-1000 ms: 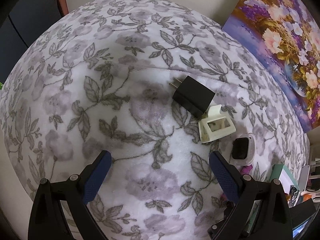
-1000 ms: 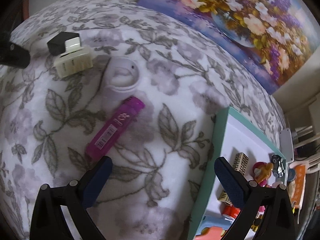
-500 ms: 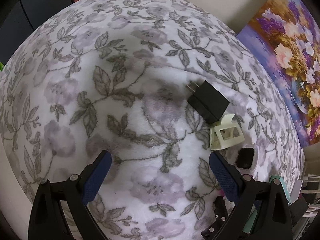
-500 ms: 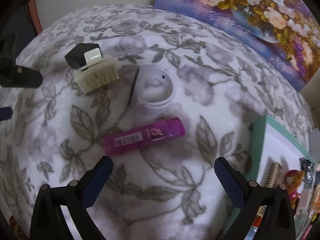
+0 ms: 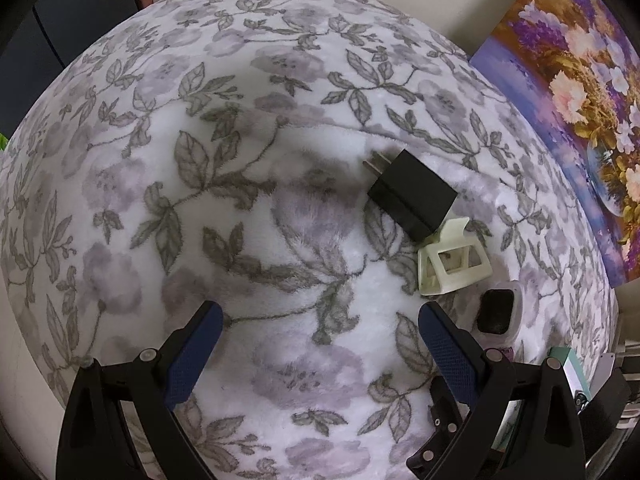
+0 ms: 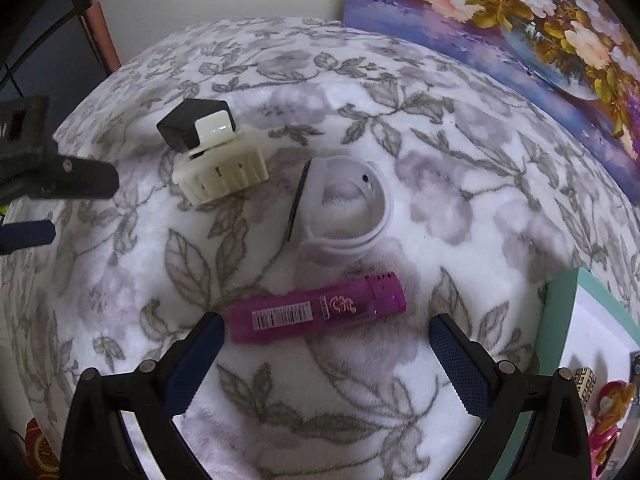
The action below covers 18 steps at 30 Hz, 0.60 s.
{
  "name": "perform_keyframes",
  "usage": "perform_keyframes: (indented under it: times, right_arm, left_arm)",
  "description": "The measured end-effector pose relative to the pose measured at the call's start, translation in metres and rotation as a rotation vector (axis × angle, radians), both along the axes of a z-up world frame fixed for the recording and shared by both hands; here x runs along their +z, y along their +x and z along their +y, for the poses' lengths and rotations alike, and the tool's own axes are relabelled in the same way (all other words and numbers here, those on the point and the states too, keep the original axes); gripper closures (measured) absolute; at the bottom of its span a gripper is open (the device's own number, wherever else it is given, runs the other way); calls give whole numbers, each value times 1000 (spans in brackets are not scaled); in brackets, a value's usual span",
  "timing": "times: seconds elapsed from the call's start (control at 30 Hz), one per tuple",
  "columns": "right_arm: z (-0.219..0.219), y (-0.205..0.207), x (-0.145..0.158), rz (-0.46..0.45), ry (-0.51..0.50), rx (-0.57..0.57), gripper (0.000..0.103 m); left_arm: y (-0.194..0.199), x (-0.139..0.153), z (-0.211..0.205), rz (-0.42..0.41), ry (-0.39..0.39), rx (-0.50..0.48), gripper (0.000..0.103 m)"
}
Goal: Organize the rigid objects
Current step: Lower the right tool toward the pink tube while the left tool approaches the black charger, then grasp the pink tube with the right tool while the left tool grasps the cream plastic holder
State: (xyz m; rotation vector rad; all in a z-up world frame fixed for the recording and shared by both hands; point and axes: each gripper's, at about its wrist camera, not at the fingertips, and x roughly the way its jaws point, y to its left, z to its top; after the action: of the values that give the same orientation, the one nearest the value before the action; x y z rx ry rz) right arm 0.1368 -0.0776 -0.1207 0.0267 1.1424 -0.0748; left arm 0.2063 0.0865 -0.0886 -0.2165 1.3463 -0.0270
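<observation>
On the floral blanket lie a black plug adapter (image 5: 412, 196), a cream hair claw clip (image 5: 454, 262) touching it, and a white smartwatch band (image 5: 498, 312). The right wrist view shows the same adapter (image 6: 182, 126), clip (image 6: 222, 170) and band (image 6: 346, 208), plus a purple lighter (image 6: 316, 310) lying crosswise just ahead of my right gripper (image 6: 324, 354). That gripper is open and holds nothing. My left gripper (image 5: 320, 344) is open too, empty, short of the adapter and clip.
A teal-rimmed white tray (image 6: 560, 320) with small toys sits at the right. A flower painting (image 6: 520, 8) leans against the wall behind. The left gripper's body (image 6: 52, 176) pokes in at the left of the right wrist view.
The right gripper has swung left and come closer, so the lighter now lies crosswise between its open fingers. The left gripper drifted slightly; the objects did not move.
</observation>
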Motion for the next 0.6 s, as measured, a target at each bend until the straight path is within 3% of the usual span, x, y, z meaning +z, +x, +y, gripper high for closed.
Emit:
perform_keyframes:
  times: [0.33,0.6]
  right_arm:
    - [-4,3,1,-10,-7,16,5]
    - [-8,0,6,-27,-4,22,19]
  left_arm:
    - [1,-2,1,6,9,1,5]
    - [-1,-1,-1,4,20,-3,5]
